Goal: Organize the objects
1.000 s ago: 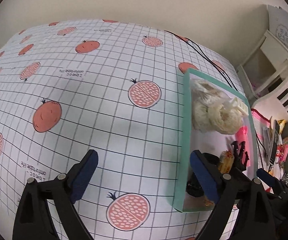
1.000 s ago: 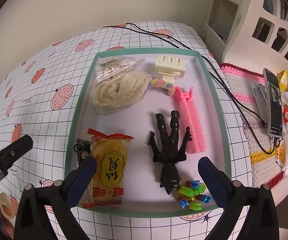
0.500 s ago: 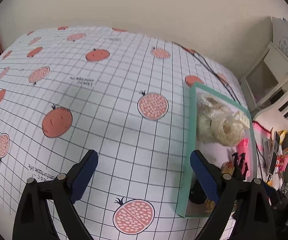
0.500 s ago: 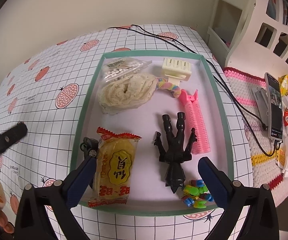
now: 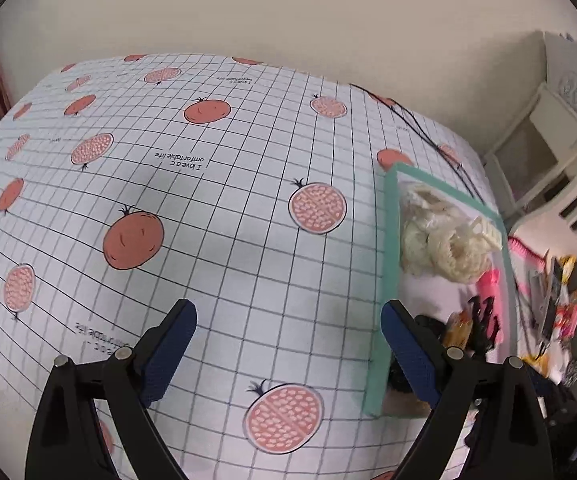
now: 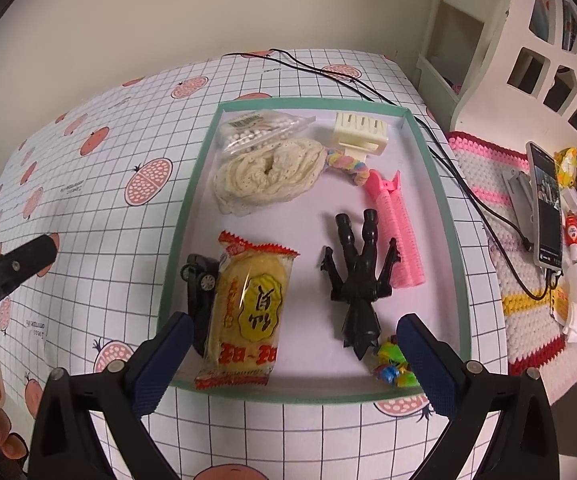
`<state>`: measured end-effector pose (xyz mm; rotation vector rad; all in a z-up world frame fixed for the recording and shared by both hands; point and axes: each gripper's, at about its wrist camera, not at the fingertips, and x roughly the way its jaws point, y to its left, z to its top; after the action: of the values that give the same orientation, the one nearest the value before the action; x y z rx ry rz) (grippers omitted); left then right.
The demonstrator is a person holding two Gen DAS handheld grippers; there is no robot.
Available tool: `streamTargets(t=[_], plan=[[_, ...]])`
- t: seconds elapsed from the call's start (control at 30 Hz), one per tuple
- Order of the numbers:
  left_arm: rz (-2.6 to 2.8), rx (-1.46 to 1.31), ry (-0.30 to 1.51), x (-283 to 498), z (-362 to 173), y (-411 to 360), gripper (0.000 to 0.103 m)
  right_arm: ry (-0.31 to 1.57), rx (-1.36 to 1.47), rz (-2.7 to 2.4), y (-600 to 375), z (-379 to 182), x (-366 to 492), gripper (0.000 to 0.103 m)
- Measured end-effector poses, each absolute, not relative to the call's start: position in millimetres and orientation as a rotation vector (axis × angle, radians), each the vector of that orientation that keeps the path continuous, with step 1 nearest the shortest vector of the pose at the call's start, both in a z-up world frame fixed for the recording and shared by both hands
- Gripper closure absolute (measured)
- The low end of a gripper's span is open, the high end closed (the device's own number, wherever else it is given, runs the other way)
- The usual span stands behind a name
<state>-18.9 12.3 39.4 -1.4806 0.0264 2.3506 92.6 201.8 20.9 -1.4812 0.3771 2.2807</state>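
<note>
Right now my right gripper (image 6: 290, 354) hangs spread and empty over the near edge of the tray (image 6: 440, 184), snack packet (image 6: 248, 312) by its left finger, small coloured toys (image 6: 392, 364) by its right. My left gripper (image 5: 288, 350) is spread and empty too, over bare table (image 5: 208, 220) just left of the tray, so that's my free drop zone.

Likely step: pick one item out. I'd go for the snack packet: nearest and flat. Come down straight, jaws across its short width, and keep the left finger clear of the black toy car (image 6: 200, 284) touching the packet's left side. Foil looks slippery, so close slowly.

Tray holds everything:
- far left: bag of white beads (image 6: 256, 130), cream lace bundle (image 6: 268, 174) against it
- far right: cream plastic clip (image 6: 362, 132), pastel twisted band (image 6: 348, 162) beside it
- middle right: pink hair roller (image 6: 398, 224), black action figure (image 6: 358, 276) touching it
- near edge: packet, car, coloured toys
</note>
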Motion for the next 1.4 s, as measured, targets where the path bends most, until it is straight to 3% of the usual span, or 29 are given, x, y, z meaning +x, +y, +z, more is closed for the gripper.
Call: streamTargets(t=[0.5, 1.4], plan=[[2.316, -1.535, 0.166, 12, 40, -4, 0.009, 0.308, -1.531, 2.242, 184, 22, 109, 0.0], [2.254, -1.614, 0.115, 46, 29, -36, 0.009, 0.33, -1.516, 2.273, 170, 32, 140, 0.0]])
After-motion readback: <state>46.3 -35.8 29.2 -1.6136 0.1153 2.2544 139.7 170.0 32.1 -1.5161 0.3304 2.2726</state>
